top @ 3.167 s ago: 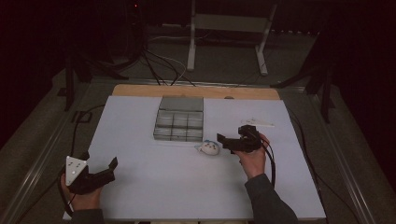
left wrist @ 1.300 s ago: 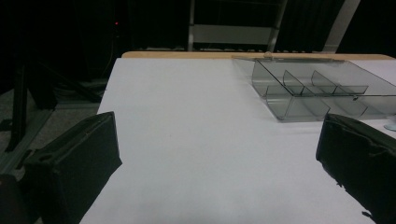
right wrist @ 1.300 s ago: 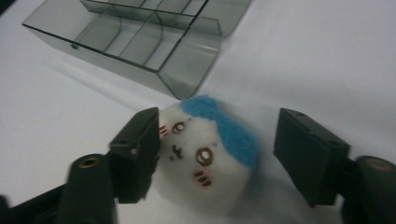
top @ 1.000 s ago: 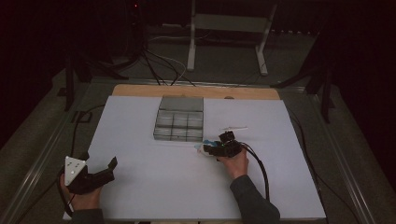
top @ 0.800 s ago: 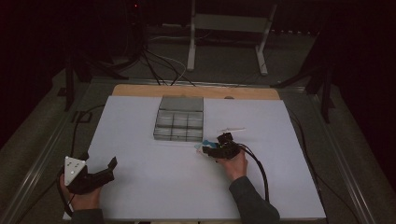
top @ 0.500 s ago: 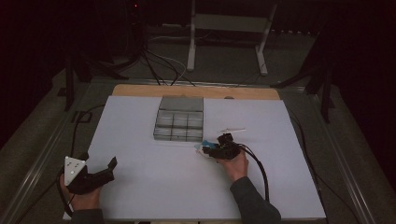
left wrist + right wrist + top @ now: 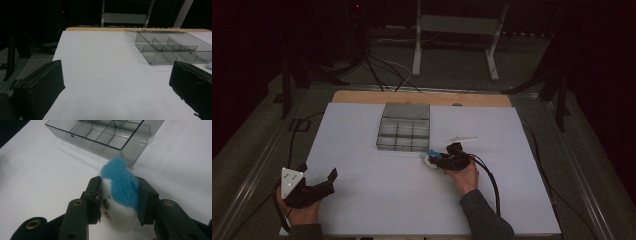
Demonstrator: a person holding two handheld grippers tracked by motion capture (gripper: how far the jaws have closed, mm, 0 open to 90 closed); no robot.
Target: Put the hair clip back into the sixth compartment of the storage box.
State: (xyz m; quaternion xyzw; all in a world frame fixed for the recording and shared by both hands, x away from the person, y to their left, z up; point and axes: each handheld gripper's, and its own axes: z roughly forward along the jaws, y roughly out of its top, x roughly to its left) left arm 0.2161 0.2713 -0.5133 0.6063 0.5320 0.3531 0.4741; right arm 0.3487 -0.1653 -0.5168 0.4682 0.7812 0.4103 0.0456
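Note:
A small plush toy [image 7: 427,158], white with a blue top [image 7: 121,182] and a little printed face, lies on the white table just in front of the clear divided tray [image 7: 404,111]. My right gripper [image 7: 435,160] is at table level with its jaws pressed on both sides of the toy [image 7: 117,212]. Those jaws have just been closing with the toy between them. My left gripper [image 7: 330,182] rests near the table's front left corner. Its jaws [image 7: 117,82] stand wide open over bare table, and nothing is between them.
The tray's compartments [image 7: 100,141] look empty, and its near wall [image 7: 160,58] stands to the right in the left gripper view. A thin white strip [image 7: 463,139] lies right of the tray. A wooden board edge [image 7: 422,97] and metal stand legs sit behind the table.
My right hand came down and to the left from the table's right side to the toy, and its jaws closed on it. The left hand has stayed still.

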